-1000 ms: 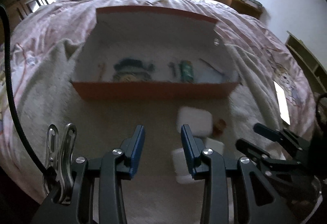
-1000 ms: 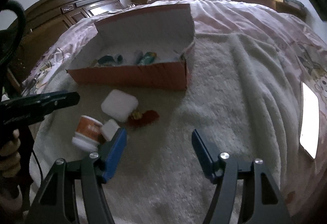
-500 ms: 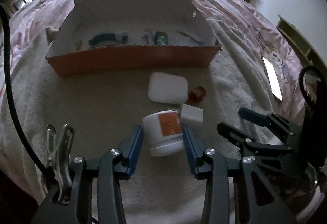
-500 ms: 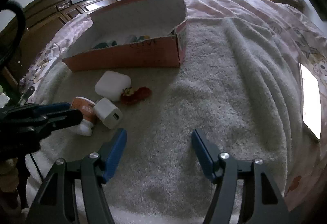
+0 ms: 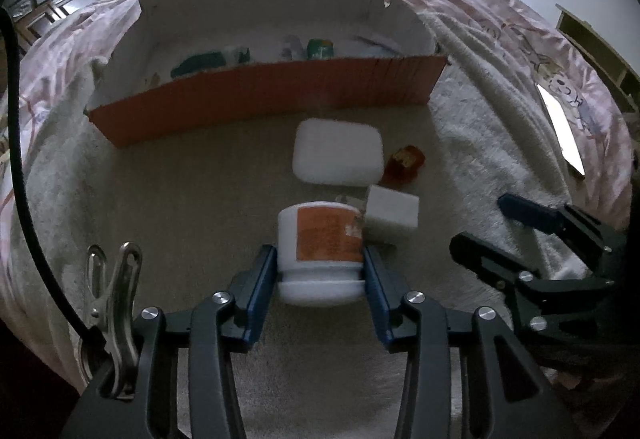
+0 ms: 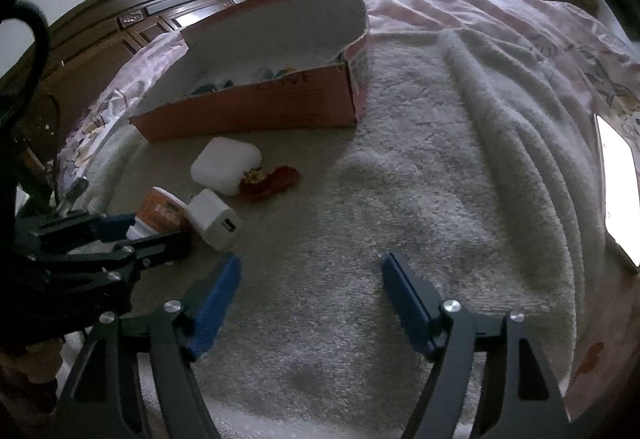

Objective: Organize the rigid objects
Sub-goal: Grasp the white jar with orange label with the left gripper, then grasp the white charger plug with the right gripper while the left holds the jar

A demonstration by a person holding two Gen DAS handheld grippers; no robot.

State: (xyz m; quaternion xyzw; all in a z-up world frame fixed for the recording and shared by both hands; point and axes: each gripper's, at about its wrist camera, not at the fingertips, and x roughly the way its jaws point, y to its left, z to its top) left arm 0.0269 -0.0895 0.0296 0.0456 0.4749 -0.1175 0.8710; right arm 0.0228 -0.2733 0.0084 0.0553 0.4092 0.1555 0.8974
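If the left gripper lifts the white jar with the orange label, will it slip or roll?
The jar lies on its side, so it could roll if released. It looks like rigid plastic, probably smooth; the left gripper grips near the lid, so it might tilt.

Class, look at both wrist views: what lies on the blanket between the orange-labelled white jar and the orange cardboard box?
In the left wrist view, a white rounded case lies between the jar and the box; otherwise only bare blanket.
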